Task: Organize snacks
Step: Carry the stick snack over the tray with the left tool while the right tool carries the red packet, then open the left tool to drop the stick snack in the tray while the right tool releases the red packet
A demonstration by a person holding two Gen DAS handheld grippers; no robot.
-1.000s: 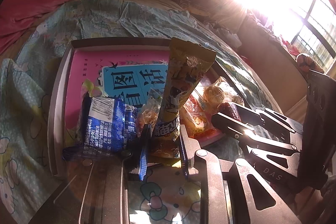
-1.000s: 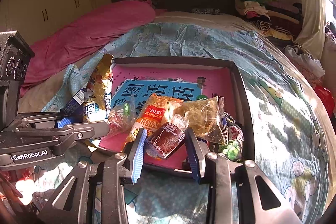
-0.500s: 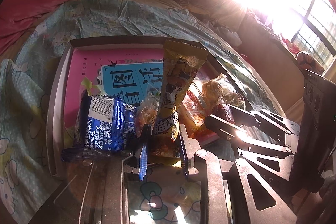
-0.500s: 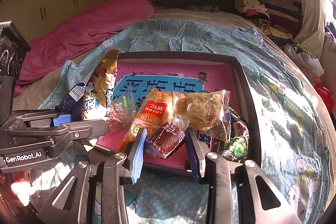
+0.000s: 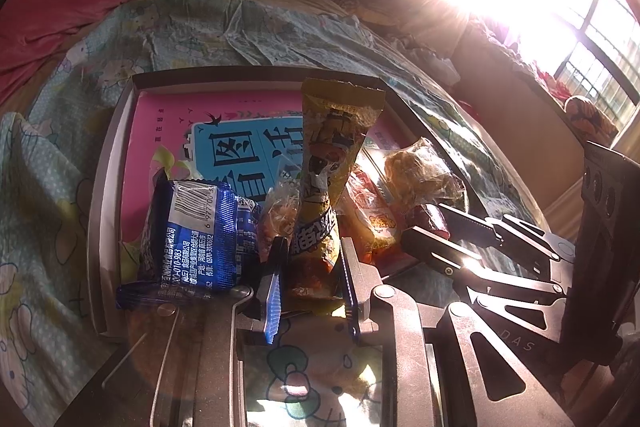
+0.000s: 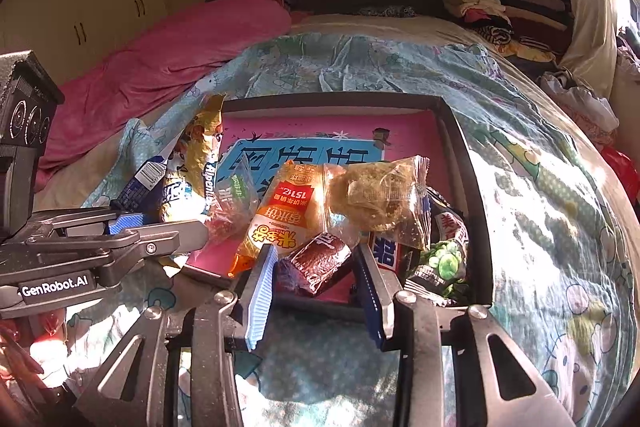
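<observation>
So the left tool [image 5: 310, 263] is clamped tight on the bottom end of a long yellow snack packet [image 5: 328, 179]. The packet stands nearly upright, long axis running from the pads up and away toward the far rim of the tray [image 5: 108, 187], crimped top end highest and leaning a touch to the right in the left wrist view. Its lower end sits over the near edge of the tray.

The right tool [image 6: 316, 267] has a small dark red wrapped snack [image 6: 316, 263] between its blue pads [image 6: 260, 291], and the jaws are easing open. The snack lies tilted, long axis slanting from lower left to upper right, low over the near part of the tray; there's a sliver of gap on the right pad side, so I'd say it's no longer squeezed.

Stuff crowding around: a blue packet [image 5: 196, 231] with a barcode right beside the yellow one on its left, an orange rice-cracker bag [image 6: 280, 215] and a clear bag of golden crumbly stuff [image 6: 380, 195] just behind the red snack, and a green pea packet [image 6: 440, 263] in the near right corner. A pink book [image 5: 168, 123] lines the tray bottom. The tray sits on a bed with a cartoon-print sheet [image 6: 540, 207].
</observation>
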